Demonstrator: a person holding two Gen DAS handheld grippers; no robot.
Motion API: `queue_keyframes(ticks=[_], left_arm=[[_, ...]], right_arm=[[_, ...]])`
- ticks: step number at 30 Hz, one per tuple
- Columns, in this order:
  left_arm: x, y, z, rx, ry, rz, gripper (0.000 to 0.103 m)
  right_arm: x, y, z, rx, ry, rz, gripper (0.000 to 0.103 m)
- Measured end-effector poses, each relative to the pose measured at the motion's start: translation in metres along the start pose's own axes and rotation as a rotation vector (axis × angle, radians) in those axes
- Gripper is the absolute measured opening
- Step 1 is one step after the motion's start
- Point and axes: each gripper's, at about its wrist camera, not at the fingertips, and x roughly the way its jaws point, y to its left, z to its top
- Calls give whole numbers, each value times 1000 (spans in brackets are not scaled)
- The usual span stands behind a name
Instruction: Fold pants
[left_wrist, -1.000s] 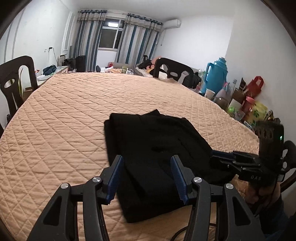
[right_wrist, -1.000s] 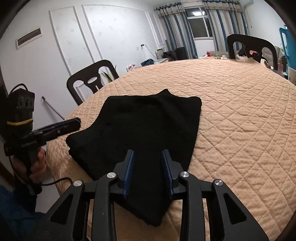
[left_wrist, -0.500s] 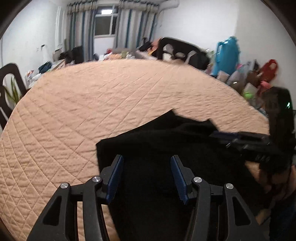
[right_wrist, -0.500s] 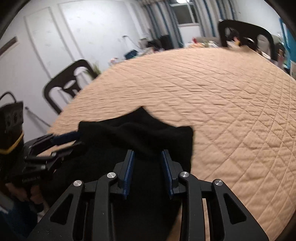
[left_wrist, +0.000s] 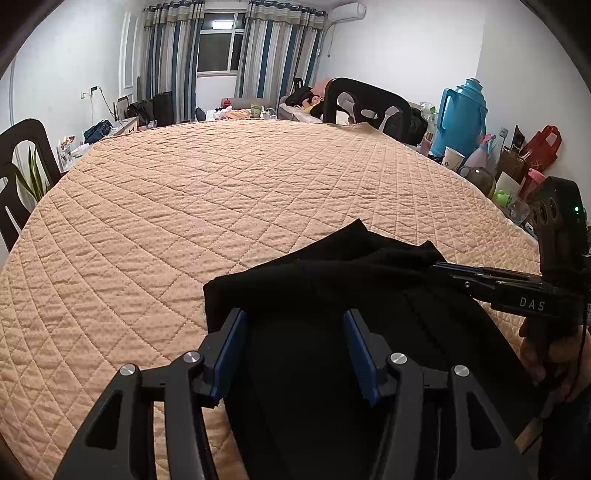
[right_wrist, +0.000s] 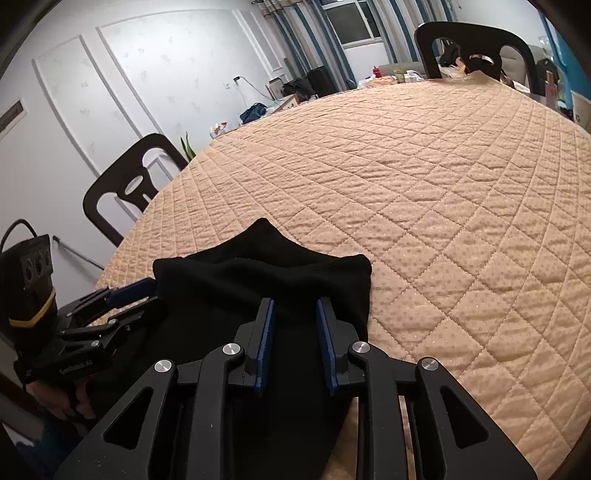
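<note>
The black pants (left_wrist: 332, 280) lie folded on the quilted tan table cover (left_wrist: 221, 203), near its front edge. My left gripper (left_wrist: 295, 332) hovers low over the pants' left part, jaws wide, its left finger (left_wrist: 232, 339) above the cloth's left edge. In the right wrist view the pants (right_wrist: 258, 273) run under my right gripper (right_wrist: 295, 314). Its jaws are closing, with a narrow gap and black cloth showing below them. The right gripper (left_wrist: 443, 271) has its tips at the far right corner. The left gripper (right_wrist: 142, 301) reaches the far left corner.
Dark chairs stand at the far side (left_wrist: 365, 99) and the left (right_wrist: 125, 184) of the table. A blue thermos (left_wrist: 461, 114), cups and bags crowd the right wall. A hand (left_wrist: 546, 354) holds the right gripper. The cover (right_wrist: 443, 184) stretches bare beyond the pants.
Both grippers have moved forward over the pants, from the near edge towards the far corners. The right jaws have narrowed. The pants lie where they were.
</note>
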Motion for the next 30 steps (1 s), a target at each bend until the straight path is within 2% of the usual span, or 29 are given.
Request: queue_keyframes(ticks=[5, 9, 12, 15, 20, 25, 30], left_arm=[[1, -1, 1, -3, -2, 4, 60], [-4, -6, -1, 8, -14, 35, 60], [-13, -9, -7, 20, -24, 53, 60], [-25, -11, -13, 31, -36, 59, 60], [-32, -10, -27, 56, -34, 123, 60], [-36, -5, -35, 27, -53, 117, 60], [-40, -2, -42, 4, -65, 110, 60]], right_arm=[[1, 7, 0, -26, 0, -33, 24], [-3, 12, -3, -42, -9, -50, 25], [-15, 20, -9, -72, -39, -62, 28], [-27, 28, -20, -119, -53, -74, 30], [-34, 37, -49, -209, -50, -129, 32], [-40, 44, -60, -243, -76, -177, 40], [-42, 43, -65, -239, -91, -198, 42]])
